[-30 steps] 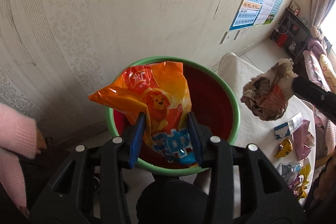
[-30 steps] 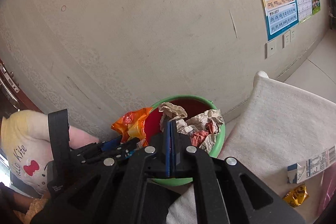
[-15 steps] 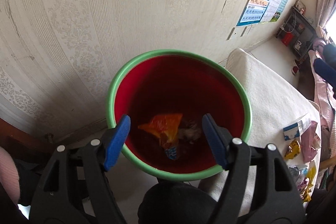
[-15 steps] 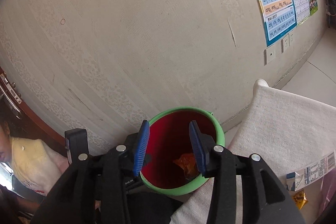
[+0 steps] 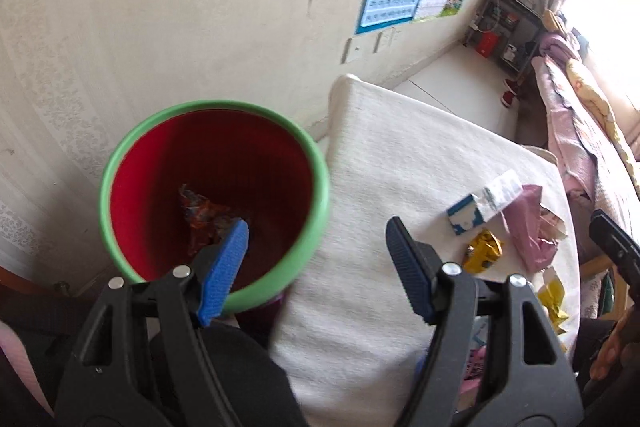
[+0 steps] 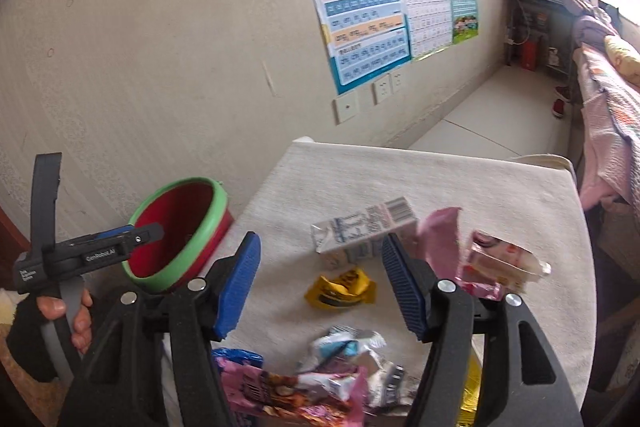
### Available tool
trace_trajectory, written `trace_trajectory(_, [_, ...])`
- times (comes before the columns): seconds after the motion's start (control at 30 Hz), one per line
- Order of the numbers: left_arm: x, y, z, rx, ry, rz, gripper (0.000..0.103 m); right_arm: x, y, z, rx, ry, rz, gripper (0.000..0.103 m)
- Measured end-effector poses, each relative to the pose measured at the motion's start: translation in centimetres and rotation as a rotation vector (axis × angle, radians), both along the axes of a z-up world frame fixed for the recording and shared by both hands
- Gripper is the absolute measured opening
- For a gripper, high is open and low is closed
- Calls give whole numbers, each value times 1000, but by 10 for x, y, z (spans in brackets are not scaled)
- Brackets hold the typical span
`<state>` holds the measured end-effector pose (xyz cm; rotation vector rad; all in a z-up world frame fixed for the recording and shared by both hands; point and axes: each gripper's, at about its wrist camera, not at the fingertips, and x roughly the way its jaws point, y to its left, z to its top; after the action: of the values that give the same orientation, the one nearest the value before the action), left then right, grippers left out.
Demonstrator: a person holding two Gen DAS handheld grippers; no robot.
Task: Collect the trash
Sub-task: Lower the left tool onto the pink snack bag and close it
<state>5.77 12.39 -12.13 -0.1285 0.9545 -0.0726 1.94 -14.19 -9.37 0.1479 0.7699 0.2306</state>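
A: The trash is sitting in two places. Some is lying at the bottom of the red bin (image 5: 212, 187) with the green rim; I am seeing an orange crumpled wrapper (image 5: 202, 217) down there. The rest is spreading over the desk (image 6: 400, 171), at about three o'clock from the bin.

B: What is looking closest to the right hand-held gripper (image 6: 318, 285)?

A: A yellow wrapper (image 6: 340, 287), creased and shiny, is lying between its blue pads. At twelve o'clock from it a white and blue carton (image 6: 360, 231) is lying on its side, and at two o'clock a pink bag (image 6: 438, 239) is standing crumpled. Toward six o'clock a heap of pink and silver packets (image 6: 320, 383) is piling up.

B: And the jaws?

A: The right ones are opening, with nothing pressed between them. The left hand-held gripper (image 5: 318, 263) is standing open and empty too, one pad over the bin, the other over the desk.

B: What could be going wrong?

A: I am judging the wrappers thin and slippery, so a pinch on an edge could be letting one slide out on the way across. The pieces are crowding, so the pads could be dragging a neighbour off the desk. The bin is standing just beside the desk edge; a knock from either tool could be tipping it.
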Motion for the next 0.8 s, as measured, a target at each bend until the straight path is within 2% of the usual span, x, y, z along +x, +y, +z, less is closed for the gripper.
trace_trajectory(0.1, [-5, -41, -5, -13, 27, -100, 68, -17, -32, -25, -13, 43, -84, 66])
trace_trajectory(0.2, [-15, -73, -9, -21, 51, -197, 68, -23, -66, -44, 49, 104, -165, 66])
trace_trajectory(0.3, [-30, -93, -15, -24, 80, -284, 68, -26, -88, -44, 127, 103, -214, 66])
trace_trajectory(0.43, [-57, -115, -25, -81, 157, -435, 69, -25, -87, -44, 150, 106, -201, 66])
trace_trajectory(0.5, [-72, -126, -30, -75, 177, -524, 72, -24, -87, -45, 159, 116, -189, 66])
trace_trajectory(0.57, [-82, -139, -37, -29, 186, -593, 78, -22, -86, -45, 166, 116, -186, 66])
trace_trajectory(0.63, [-84, -148, -49, 14, 211, -625, 79, -22, -86, -44, 175, 114, -188, 66])
trace_trajectory(0.73, [-76, -156, -68, 31, 266, -637, 79, -22, -87, -44, 179, 117, -192, 66])
trace_trajectory(0.8, [-71, -162, -78, 62, 290, -637, 61, -22, -88, -45, 179, 120, -194, 66])
